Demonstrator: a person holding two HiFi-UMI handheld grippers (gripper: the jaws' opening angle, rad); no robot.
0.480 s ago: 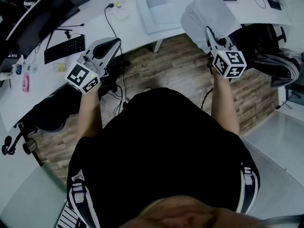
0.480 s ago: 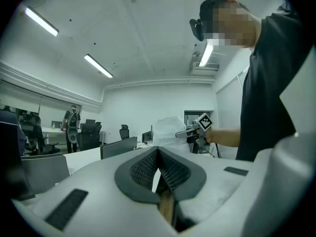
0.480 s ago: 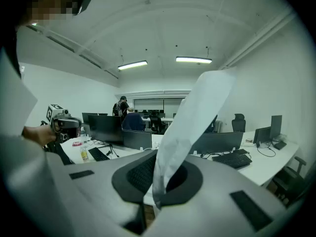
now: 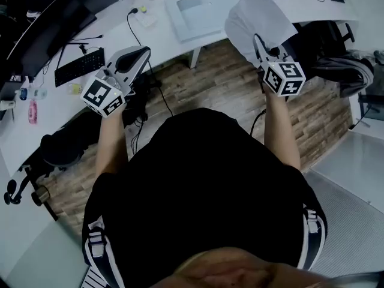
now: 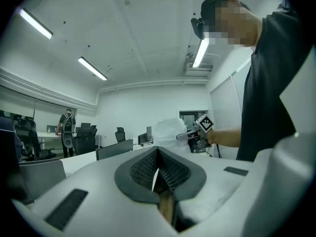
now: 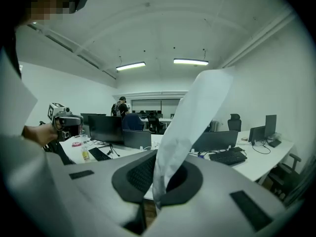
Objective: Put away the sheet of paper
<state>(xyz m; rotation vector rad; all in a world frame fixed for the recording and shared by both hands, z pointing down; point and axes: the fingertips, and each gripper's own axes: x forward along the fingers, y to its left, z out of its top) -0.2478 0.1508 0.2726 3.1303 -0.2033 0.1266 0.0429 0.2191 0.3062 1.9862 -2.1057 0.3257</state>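
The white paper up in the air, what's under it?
The paper, pinched in the right gripper, hangs over the white desk edge and the wooden floor. Whatever lies on the desk right beneath it is covered.

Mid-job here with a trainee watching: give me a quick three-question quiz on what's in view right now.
1. True or false: the left gripper holds the sheet of paper.
2. The right gripper has its jaws: A wide apart; B shut on the paper; C shut on nothing.
3. In the head view, what does the black keyboard lie on?
Key: 1 false; 2 B; 3 the white desk.
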